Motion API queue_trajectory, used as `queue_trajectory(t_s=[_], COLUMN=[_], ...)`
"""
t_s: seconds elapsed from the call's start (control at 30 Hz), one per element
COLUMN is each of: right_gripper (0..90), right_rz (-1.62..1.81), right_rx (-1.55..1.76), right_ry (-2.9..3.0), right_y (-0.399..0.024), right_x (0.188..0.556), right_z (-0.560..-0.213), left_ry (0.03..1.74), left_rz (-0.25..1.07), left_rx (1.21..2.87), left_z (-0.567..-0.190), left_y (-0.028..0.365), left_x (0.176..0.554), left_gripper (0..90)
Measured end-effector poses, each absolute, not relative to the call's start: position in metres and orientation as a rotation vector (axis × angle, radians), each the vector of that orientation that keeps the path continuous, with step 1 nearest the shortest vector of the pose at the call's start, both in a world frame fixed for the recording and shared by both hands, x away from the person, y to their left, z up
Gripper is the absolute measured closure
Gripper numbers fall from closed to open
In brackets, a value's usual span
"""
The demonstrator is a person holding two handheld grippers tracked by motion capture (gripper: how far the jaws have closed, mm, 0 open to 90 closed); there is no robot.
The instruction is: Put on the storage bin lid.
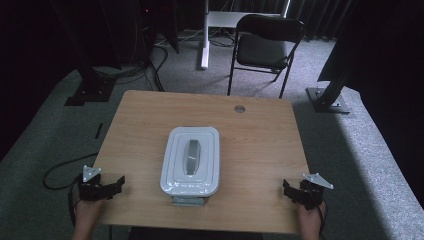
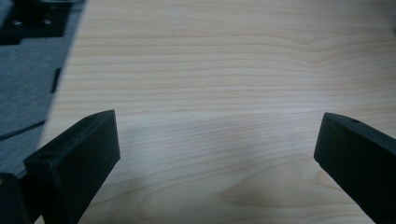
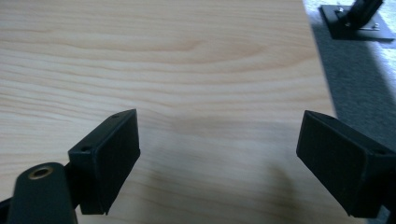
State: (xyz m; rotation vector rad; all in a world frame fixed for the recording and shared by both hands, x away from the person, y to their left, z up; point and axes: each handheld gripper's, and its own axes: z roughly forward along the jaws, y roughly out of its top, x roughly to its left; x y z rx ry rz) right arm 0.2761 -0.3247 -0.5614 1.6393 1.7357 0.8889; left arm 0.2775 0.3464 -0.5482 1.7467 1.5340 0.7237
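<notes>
A pale grey-white lidded box point(image 1: 190, 160) with a grey handle on its lid lies in the middle of the wooden table point(image 1: 250, 150), near the front edge. My left gripper point(image 1: 109, 186) rests at the front left corner of the table, well left of the box. It is open, and in the left gripper view its jaws point(image 2: 217, 149) stand wide apart over bare wood. My right gripper point(image 1: 295, 192) sits at the front right corner, right of the box. Its jaws point(image 3: 219, 149) are also wide apart with nothing between them.
A black folding chair point(image 1: 267, 45) stands beyond the table's far edge. Black stand bases point(image 1: 330, 100) rest on the grey carpet at the far right and far left point(image 1: 90, 92). A small round grommet point(image 1: 240, 108) sits near the table's back edge. Cables trail over the floor at the left.
</notes>
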Motion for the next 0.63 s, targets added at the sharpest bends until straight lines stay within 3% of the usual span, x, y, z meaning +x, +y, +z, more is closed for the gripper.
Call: queue_trajectory(t_s=[0.27, 0.47, 0.63], right_gripper=[12.5, 12.5, 12.5], right_rz=[0.891, 0.898, 0.899], right_rx=[1.661, 1.691, 1.688], right_ry=[1.695, 1.65, 1.657], right_y=[-0.334, -0.339, -0.338], right_x=[0.274, 0.273, 0.273], right_z=[-0.563, -0.564, -0.564], left_ry=[1.652, 1.718, 1.743], left_rz=[0.799, 0.932, 0.917], left_rx=[1.681, 1.604, 1.569], left_z=[-0.549, -0.547, -0.548], left_y=[0.356, 0.361, 0.364], left_x=[0.275, 0.271, 0.27], left_gripper=[0.9, 1.0, 1.0])
